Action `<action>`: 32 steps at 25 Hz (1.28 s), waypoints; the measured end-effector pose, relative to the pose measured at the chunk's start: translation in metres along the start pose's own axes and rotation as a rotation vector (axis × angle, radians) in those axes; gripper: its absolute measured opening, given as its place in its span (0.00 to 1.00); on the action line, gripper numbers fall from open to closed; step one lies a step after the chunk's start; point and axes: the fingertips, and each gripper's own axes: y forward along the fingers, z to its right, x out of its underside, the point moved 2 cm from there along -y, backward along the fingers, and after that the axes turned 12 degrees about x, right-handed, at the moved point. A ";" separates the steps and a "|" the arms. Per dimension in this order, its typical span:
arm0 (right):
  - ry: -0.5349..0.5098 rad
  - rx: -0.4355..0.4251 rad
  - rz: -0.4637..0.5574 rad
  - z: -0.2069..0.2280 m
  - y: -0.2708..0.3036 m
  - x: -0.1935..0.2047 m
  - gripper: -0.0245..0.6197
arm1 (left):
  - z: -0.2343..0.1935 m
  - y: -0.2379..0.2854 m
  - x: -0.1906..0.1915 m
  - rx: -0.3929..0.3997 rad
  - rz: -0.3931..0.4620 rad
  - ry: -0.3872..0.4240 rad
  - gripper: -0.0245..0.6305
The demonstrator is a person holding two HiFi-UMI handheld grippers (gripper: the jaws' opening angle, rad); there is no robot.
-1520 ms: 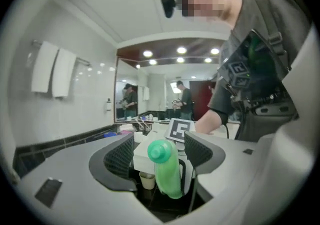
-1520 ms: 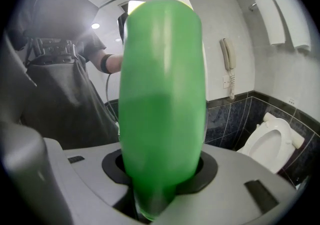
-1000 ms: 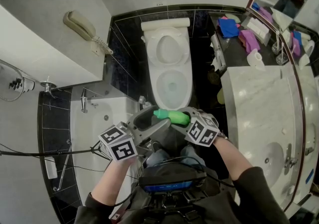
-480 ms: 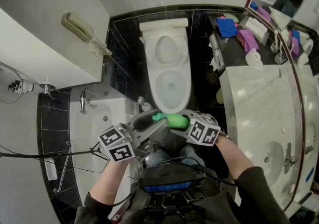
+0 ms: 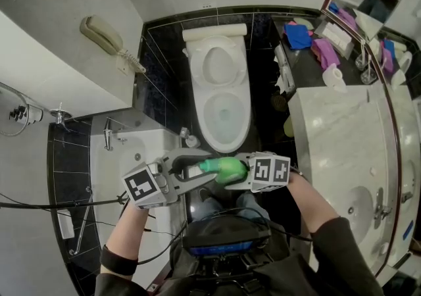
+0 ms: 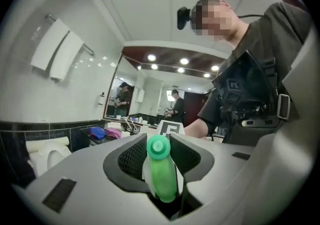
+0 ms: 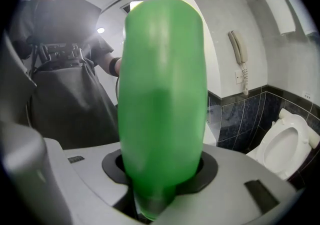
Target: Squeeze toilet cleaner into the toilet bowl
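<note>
Level cleaner bottle (image 5: 225,168), cap (image 5: 206,166) at 9 o'clock; toilet bowl (image 5: 205,131) at 12 o'clock of it.
Right tongs (image 5: 238,173) pinch its body; left tongs (image 5: 196,172), jaws just closed, pinch the cap.

gloss all round, matt tool
right tool (image 5: 233,173): matt grey plastic, round a smooth, shiny green plastic bottle (image 5: 222,168); ahead of it a glossy white ceramic toilet (image 5: 223,91) on a polished black tiled floor (image 5: 263,91); to its right a polished veined marble surface (image 5: 342,137).
</note>
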 end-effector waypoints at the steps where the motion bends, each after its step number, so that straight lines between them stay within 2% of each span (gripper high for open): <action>1: -0.002 -0.010 -0.002 -0.001 0.001 0.000 0.33 | 0.002 0.000 0.000 0.019 -0.019 0.038 0.24; 5: 0.001 -0.051 0.001 -0.008 0.001 -0.001 0.33 | 0.009 0.000 0.004 0.065 -0.105 0.194 0.24; 7: 0.006 -0.066 0.004 -0.011 0.002 -0.001 0.33 | 0.011 -0.001 0.007 0.079 -0.142 0.239 0.24; 11: 0.013 -0.064 -0.002 -0.012 0.003 0.002 0.33 | 0.011 0.000 0.010 0.074 -0.149 0.251 0.24; 14: 0.017 -0.049 -0.001 -0.009 0.004 0.003 0.33 | 0.008 0.000 0.011 0.045 -0.128 0.217 0.26; 15: 0.020 -0.036 0.005 -0.007 0.004 0.002 0.33 | 0.006 0.000 0.011 0.031 -0.111 0.194 0.37; 19: 0.025 0.078 0.018 0.012 0.004 0.000 0.33 | -0.005 -0.002 0.001 -0.081 0.010 0.083 0.52; 23: 0.014 0.253 -0.011 0.039 0.006 0.004 0.33 | -0.026 -0.014 0.018 -0.272 0.105 -0.066 0.53; 26: 0.020 0.365 -0.013 0.059 0.003 0.004 0.33 | -0.040 -0.022 0.023 -0.402 0.230 -0.300 0.52; 28: 0.015 0.416 -0.020 0.068 0.002 0.004 0.33 | -0.048 -0.026 0.026 -0.444 0.292 -0.421 0.52; 32: -0.009 0.451 -0.035 0.075 0.006 0.009 0.33 | -0.054 -0.027 0.025 -0.452 0.346 -0.511 0.52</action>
